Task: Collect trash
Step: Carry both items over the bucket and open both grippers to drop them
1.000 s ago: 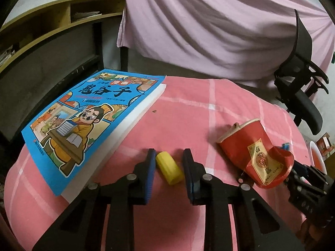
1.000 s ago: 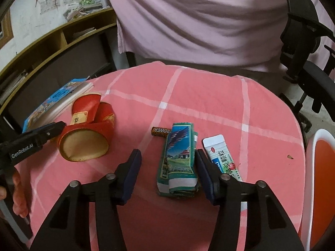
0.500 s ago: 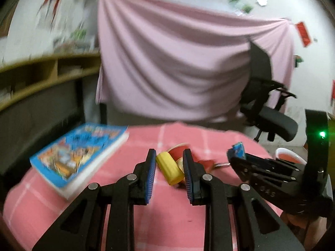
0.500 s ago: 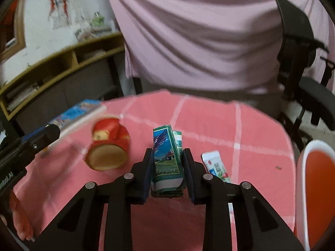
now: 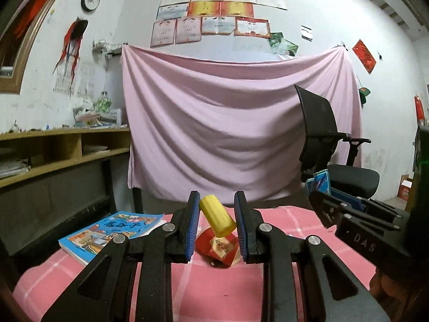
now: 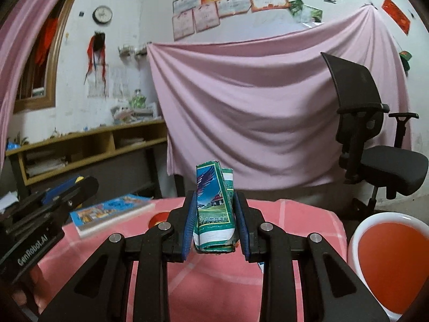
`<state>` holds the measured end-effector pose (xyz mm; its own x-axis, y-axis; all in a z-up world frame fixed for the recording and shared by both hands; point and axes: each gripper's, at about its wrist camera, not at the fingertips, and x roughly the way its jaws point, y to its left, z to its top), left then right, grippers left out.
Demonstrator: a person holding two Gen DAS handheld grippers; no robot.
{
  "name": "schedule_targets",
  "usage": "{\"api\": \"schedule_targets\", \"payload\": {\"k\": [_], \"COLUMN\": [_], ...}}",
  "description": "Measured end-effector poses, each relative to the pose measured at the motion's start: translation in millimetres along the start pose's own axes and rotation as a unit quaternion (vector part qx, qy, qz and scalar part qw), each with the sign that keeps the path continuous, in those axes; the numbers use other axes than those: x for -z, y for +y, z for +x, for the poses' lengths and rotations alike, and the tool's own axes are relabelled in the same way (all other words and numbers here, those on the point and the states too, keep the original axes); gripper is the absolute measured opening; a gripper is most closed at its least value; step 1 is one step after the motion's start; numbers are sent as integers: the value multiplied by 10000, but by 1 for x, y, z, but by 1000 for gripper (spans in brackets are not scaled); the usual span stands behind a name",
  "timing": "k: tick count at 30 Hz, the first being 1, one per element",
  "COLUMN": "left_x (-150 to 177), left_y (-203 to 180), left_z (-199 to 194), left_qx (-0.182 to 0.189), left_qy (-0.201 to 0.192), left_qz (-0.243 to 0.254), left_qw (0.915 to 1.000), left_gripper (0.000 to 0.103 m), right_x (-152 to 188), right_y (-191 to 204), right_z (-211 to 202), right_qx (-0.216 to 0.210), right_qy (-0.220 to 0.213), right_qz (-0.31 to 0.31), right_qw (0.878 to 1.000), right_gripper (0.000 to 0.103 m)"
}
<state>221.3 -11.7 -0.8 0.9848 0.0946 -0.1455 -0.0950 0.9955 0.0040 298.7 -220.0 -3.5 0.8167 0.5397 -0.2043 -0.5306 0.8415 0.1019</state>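
One blue comic book (image 5: 112,229) lies near the left edge of the surface (image 5: 281,279), which wears a pink checked cloth. In the left wrist view the left gripper (image 5: 216,224) has its two blue-padded fingers (image 5: 193,228) clamped on one yellow ribbed cylinder (image 5: 217,218), which sits tilted between them and is lifted clear of the cloth. Below and behind it, one crushed red paper cup (image 5: 218,248) lies on the surface around its middle. To the right in the same view, the right gripper comes in from the side, and a corner of its green and blue packet shows at its tip.

In the right wrist view the book (image 6: 111,213) is again at the left edge, and only a small red part of the cup (image 6: 158,218) shows behind the left finger. The right gripper (image 6: 215,224) has just been closing, and its two fingers (image 6: 189,222) now press on one flattened green and blue carton (image 6: 214,209), held upright above the surface. At the far right, beside the right edge of the surface, stands one white bin (image 6: 356,230) with an orange inside. One black office chair (image 6: 375,145) stands behind it, before the pink curtain (image 6: 254,112).
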Motion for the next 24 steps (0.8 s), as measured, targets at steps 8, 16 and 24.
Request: {"api": "schedule_targets", "payload": {"k": [8, 16, 24], "left_x": [-1, -6, -21], "left_y": [-4, -46, -111], "left_z": [-8, -10, -3], "left_qx": [-89, 271, 862], "left_qy": [-92, -342, -351], "left_qz": [15, 336, 561], "left_qw": [9999, 9985, 9941], "left_gripper": [22, 22, 22], "right_x": [-2, -11, -20], "right_y": [-7, -42, -87], "right_z": [-31, -63, -104], "right_qx": [214, 539, 889], "right_qy": [-377, -685, -978], "right_qz": [44, 81, 252], "right_qw": [9991, 9962, 9909], "right_gripper": [26, 26, 27]}}
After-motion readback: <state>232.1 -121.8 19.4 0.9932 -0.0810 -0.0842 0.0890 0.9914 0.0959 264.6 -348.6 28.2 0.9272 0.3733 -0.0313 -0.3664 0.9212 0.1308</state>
